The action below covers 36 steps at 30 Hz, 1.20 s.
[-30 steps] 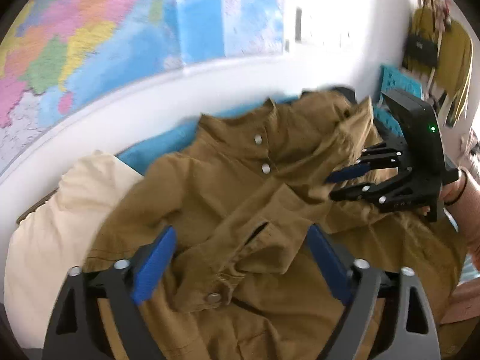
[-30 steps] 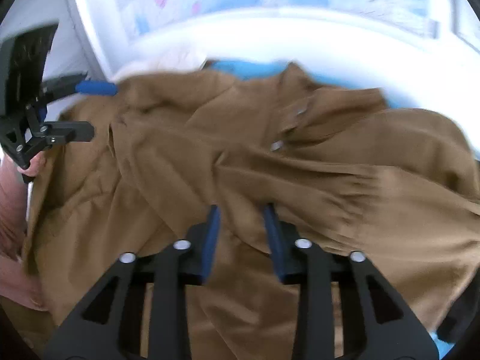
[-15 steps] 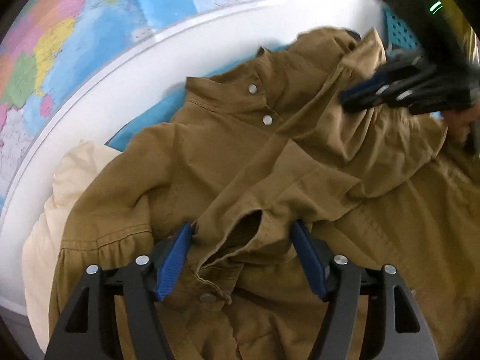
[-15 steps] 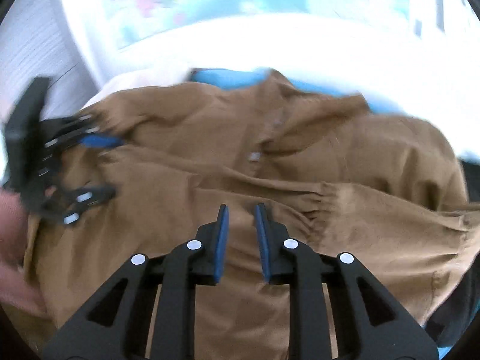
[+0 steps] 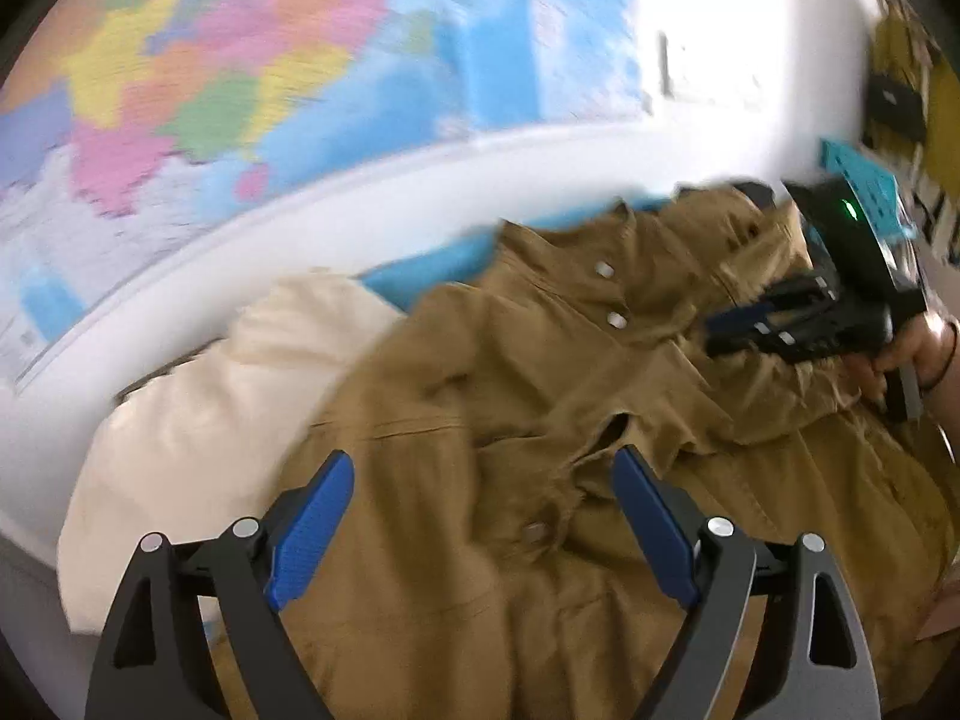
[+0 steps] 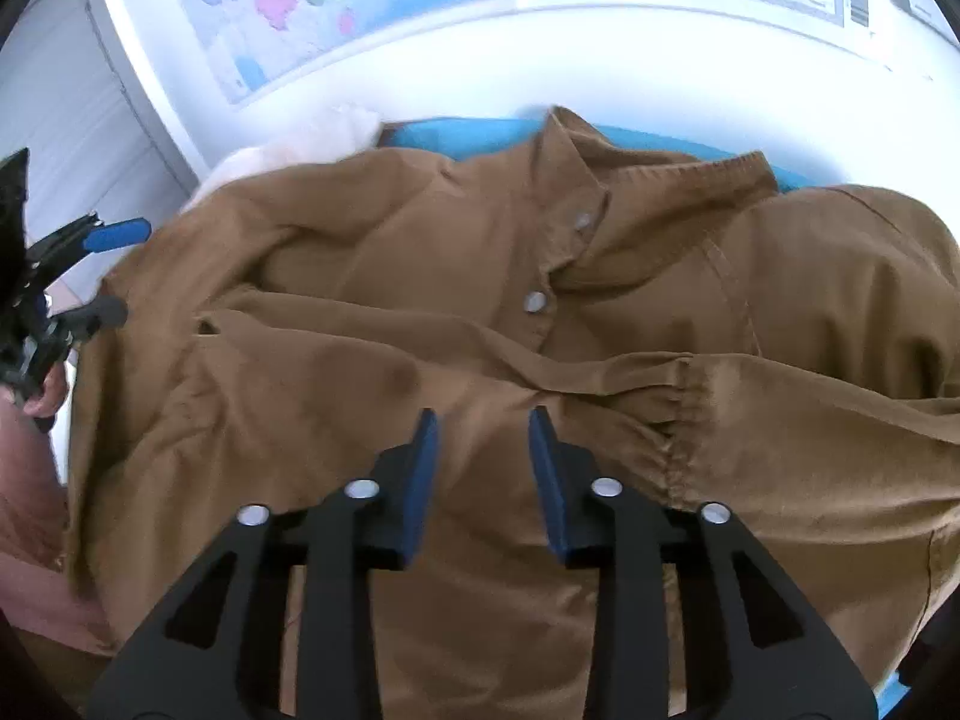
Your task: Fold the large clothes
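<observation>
A brown button-front jacket [image 5: 540, 396] lies rumpled on a blue sheet [image 5: 432, 267], collar toward the wall, with both sleeves folded across its front. My left gripper [image 5: 486, 498] hovers over its lower front; the jaws are opening wide and nothing is pinched between the blue pads [image 5: 318, 516]. A sleeve cuff [image 5: 600, 438] lies just ahead of the right pad. My right gripper [image 6: 483, 450] hangs over the other sleeve [image 6: 600, 372]; its jaws are opening and the cloth lies loose below them. Each gripper appears in the other's view, the right gripper [image 5: 720, 333] and the left gripper [image 6: 117, 273].
A cream pillow [image 5: 198, 420] lies left of the jacket. A colourful wall map [image 5: 270, 90] hangs above the white wall behind. A teal crate [image 5: 858, 180] and hanging bags [image 5: 900, 102] stand at the far right. A person's hand [image 5: 918, 360] holds the right gripper.
The right gripper's jaws have widened and let the sleeve fold go. The left gripper has drawn back from the sleeve cuff and spread wider.
</observation>
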### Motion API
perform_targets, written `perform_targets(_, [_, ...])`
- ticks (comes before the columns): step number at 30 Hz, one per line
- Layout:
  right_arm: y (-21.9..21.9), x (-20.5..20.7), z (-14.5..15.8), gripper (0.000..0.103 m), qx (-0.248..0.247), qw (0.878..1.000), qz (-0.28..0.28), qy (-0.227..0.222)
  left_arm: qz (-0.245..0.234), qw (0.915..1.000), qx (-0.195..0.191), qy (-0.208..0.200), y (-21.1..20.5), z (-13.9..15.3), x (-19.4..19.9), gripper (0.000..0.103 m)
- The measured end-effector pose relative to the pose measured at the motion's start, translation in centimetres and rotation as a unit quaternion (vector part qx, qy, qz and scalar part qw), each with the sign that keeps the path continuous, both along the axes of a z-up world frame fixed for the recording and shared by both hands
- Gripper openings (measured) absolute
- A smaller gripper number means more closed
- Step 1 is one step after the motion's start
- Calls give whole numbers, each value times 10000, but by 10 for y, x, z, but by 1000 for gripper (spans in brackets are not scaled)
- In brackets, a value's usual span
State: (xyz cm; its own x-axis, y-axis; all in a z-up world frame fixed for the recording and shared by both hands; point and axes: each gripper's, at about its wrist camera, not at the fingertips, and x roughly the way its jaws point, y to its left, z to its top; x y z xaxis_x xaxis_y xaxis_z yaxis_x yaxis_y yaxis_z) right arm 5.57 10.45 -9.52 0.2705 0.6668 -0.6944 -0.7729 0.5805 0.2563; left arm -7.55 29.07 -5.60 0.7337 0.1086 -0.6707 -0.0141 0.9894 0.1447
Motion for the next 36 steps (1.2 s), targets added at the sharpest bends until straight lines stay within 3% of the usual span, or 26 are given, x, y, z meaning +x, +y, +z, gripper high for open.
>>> perform_targets(5, [14, -21, 11, 42, 17, 9995, 287, -157, 653, 9976, 189, -154, 30, 7, -39, 89])
perform_targets(11, [71, -76, 31, 50, 223, 9907, 1310, -301, 998, 9942, 274, 282, 51, -22, -62, 92])
perform_targets(14, [106, -118, 37, 56, 301, 9761, 2143, -197, 1011, 9942, -21, 367, 61, -33, -76, 77])
perform_targets(16, [127, -144, 36, 64, 282, 9653, 2591, -140, 1060, 9933, -219, 408, 68, -38, -81, 57])
perform_targets(22, [187, -201, 18, 67, 284, 9353, 3498, 460, 1068, 9921, -543, 363, 80, -40, -86, 32])
perform_targets(24, [198, -220, 11, 69, 219, 9280, 3686, 500, 1058, 9920, -591, 341, 81, -38, -86, 28])
perform_targets(25, [205, -229, 6, 65, 148, 9244, 3769, 571, 1007, 9925, -620, 307, 80, -36, -87, 27])
perform_targets(27, [209, -240, -2, 8, 51, 9197, 3871, 654, 903, 9936, -639, 223, 77, -29, -87, 25])
perform_targets(30, [196, -240, 18, 4, 385, 9193, 3878, 557, 769, 9949, -651, 63, 71, -13, -88, 25])
perform_targets(32, [174, -231, 55, 4, 693, 9257, 3709, 280, 677, 9948, -750, -112, 70, 6, -88, 27])
perform_targets(33, [166, -225, 69, 4, 811, 9283, 3625, 173, 607, 9943, -852, -205, 69, 15, -89, 33])
perform_targets(36, [121, -197, 127, 3, 1253, 9404, 3151, -242, 363, 9877, -1321, -759, 68, 55, -89, 68])
